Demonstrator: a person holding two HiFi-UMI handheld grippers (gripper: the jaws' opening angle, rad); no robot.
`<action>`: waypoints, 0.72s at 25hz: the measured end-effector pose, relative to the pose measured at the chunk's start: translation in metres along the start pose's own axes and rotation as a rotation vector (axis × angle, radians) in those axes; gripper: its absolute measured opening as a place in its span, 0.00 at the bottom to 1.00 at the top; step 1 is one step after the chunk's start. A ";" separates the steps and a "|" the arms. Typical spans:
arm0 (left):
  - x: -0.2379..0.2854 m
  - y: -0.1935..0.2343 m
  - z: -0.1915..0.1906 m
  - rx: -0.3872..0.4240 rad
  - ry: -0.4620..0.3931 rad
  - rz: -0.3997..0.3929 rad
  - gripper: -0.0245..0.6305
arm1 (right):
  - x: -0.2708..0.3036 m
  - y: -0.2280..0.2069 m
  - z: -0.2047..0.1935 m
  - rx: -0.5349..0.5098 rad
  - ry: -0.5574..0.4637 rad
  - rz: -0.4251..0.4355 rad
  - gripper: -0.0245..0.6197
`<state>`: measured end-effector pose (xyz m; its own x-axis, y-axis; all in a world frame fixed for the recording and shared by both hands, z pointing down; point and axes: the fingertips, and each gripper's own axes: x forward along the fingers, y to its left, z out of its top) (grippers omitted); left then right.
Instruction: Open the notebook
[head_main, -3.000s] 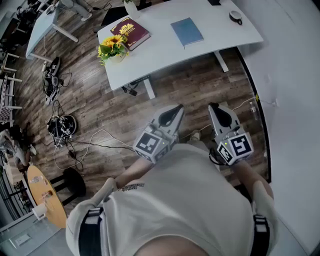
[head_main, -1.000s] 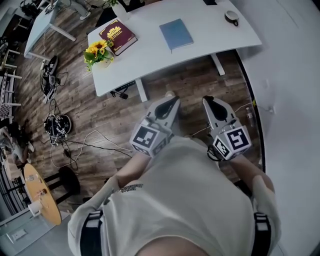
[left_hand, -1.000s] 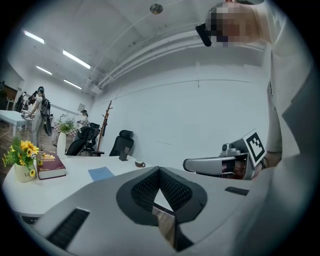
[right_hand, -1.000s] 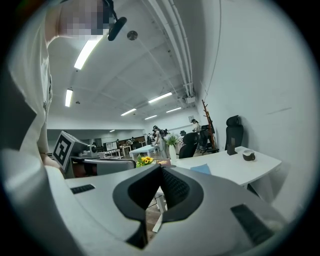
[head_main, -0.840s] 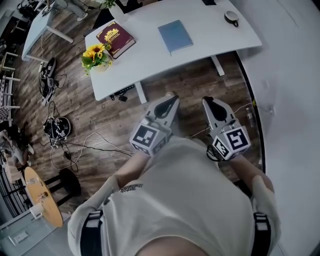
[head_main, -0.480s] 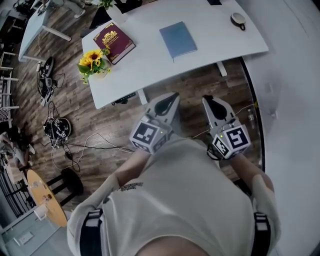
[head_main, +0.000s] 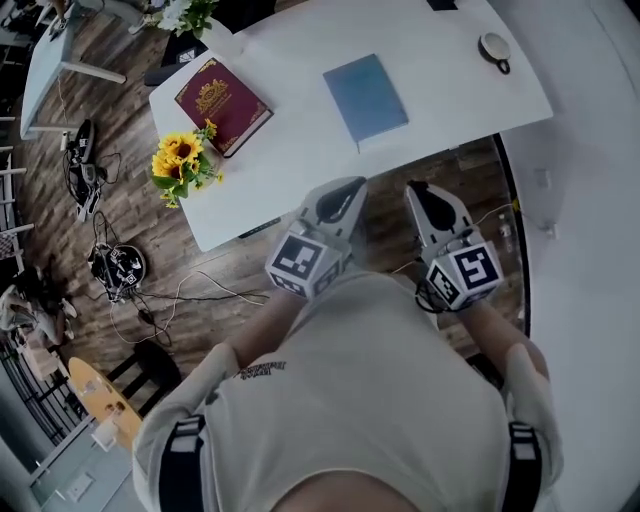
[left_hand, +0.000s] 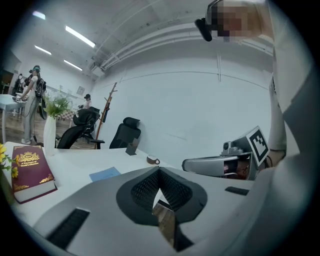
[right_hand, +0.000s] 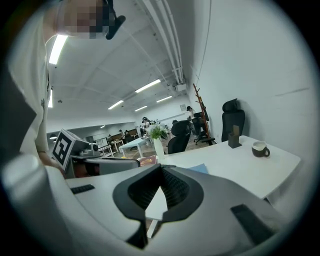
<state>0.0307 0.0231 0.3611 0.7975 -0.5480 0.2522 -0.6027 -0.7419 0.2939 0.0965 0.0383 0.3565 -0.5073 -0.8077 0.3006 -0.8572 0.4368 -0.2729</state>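
Close to the person's chest, the left gripper (head_main: 343, 192) and right gripper (head_main: 424, 194) were held side by side at the near edge of the white table (head_main: 300, 160). Each had its jaws pressed together with nothing between them. Just beyond, the blue notebook (head_main: 366, 97) lay flat and closed, untouched. Shut jaws would likely skid off the thin cover or shove the notebook across the smooth top, and if nothing pinned it down, the whole book could rise with its cover. Farther left were sunflowers (head_main: 180, 165) and a red book (head_main: 222, 105), which could be mistaken for the target. A cup (head_main: 494, 47) at the far right could be caught by a careless sweep.
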 end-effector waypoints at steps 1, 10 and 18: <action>0.006 0.009 0.002 -0.002 0.005 -0.008 0.06 | 0.012 -0.004 0.004 -0.005 0.006 -0.005 0.04; 0.042 0.075 0.025 -0.025 0.022 -0.044 0.06 | 0.083 -0.028 0.033 -0.017 0.054 -0.045 0.04; 0.053 0.102 0.024 -0.074 0.052 0.001 0.06 | 0.112 -0.038 0.032 0.004 0.095 -0.019 0.04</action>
<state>0.0115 -0.0912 0.3821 0.7956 -0.5268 0.2991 -0.6053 -0.7098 0.3602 0.0753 -0.0810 0.3713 -0.4973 -0.7745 0.3910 -0.8664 0.4202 -0.2698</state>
